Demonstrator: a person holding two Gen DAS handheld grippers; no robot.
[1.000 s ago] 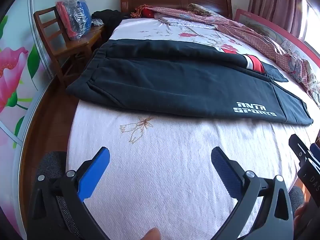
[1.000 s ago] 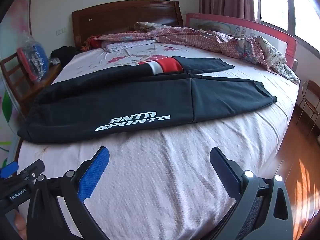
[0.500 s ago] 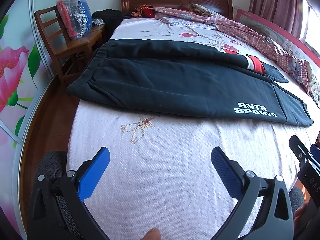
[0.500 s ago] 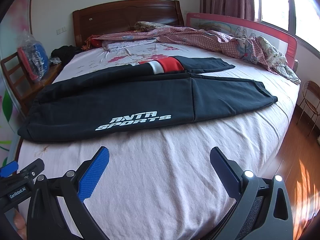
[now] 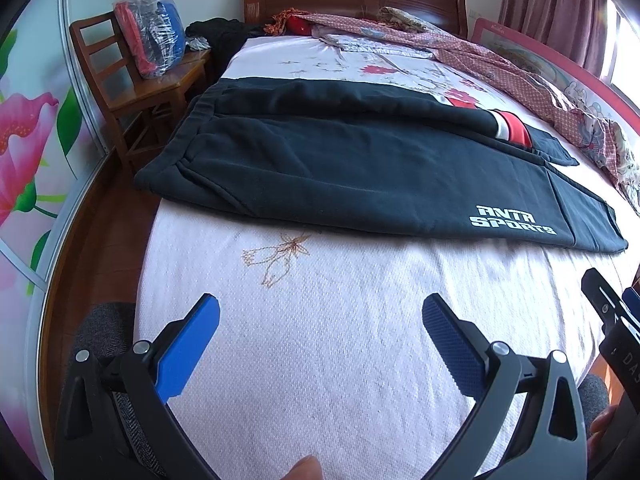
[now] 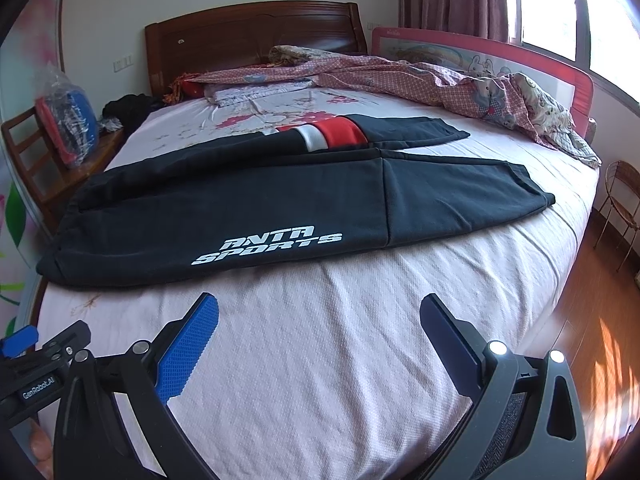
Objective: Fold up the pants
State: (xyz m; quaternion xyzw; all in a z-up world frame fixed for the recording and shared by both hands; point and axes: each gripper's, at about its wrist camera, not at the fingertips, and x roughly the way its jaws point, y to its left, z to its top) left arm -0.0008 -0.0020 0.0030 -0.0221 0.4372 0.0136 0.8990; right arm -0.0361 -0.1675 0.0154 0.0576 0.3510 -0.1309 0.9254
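Black sports pants (image 5: 360, 168) with white lettering lie spread across the bed, waistband to the left, legs to the right; they also show in the right wrist view (image 6: 280, 200). The far leg has a red and white band (image 6: 332, 136). My left gripper (image 5: 320, 320) is open and empty, above the bare sheet in front of the pants' waist half. My right gripper (image 6: 320, 320) is open and empty, above the sheet in front of the lettering and the leg half. Neither touches the pants.
The bed (image 5: 360, 360) has a pale pink sheet and a wooden headboard (image 6: 256, 36). A checked quilt (image 6: 460, 80) lies bunched at the far right by a red bed rail (image 6: 520, 64). A wooden chair (image 5: 132, 88) with a bagged bundle stands on the left.
Both grippers have drifted very slightly; the pants appear a touch lower in the left view. Both grippers stay open and the pants have not moved.
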